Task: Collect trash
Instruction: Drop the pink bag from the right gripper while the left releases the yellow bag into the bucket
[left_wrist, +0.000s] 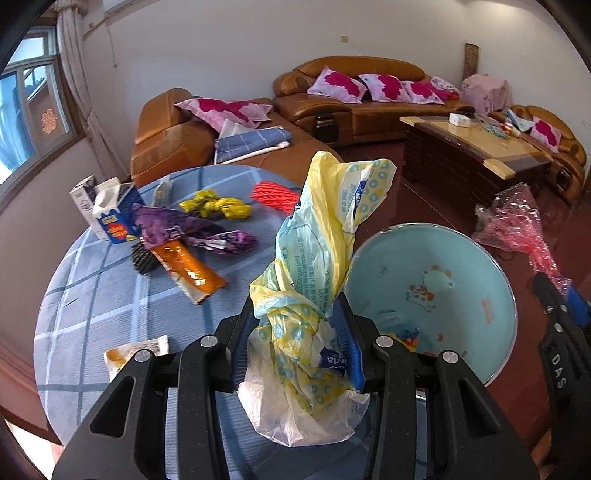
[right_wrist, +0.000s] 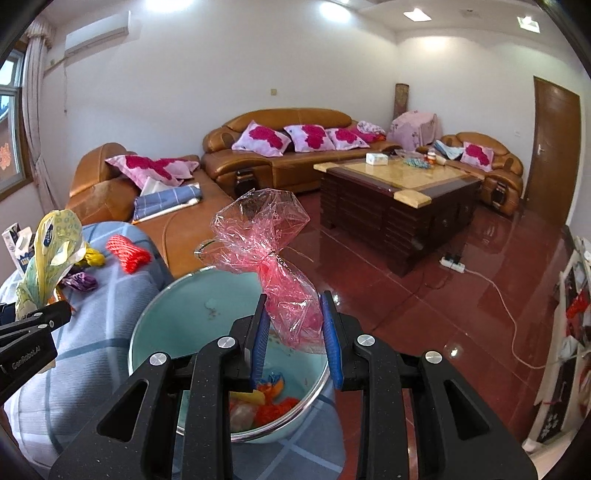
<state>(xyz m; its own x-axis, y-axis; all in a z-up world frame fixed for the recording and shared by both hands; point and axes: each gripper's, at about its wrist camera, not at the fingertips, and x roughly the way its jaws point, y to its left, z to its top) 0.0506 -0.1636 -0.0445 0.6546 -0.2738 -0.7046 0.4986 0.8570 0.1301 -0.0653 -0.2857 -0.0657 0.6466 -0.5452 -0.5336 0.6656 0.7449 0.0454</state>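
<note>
My left gripper is shut on a crumpled yellow and white plastic bag that stands up over the near table edge, just left of a light blue basin. In the right wrist view my right gripper is shut on a pink cellophane wrapper, held above the basin. Several bits of trash lie in the basin's bottom. The left gripper's bag also shows at the left in that view.
On the blue plaid tablecloth lie an orange wrapper, a purple wrapper, a yellow crumpled wrapper, a red net, a blue carton and a small packet. Behind are a brown sofa and a coffee table.
</note>
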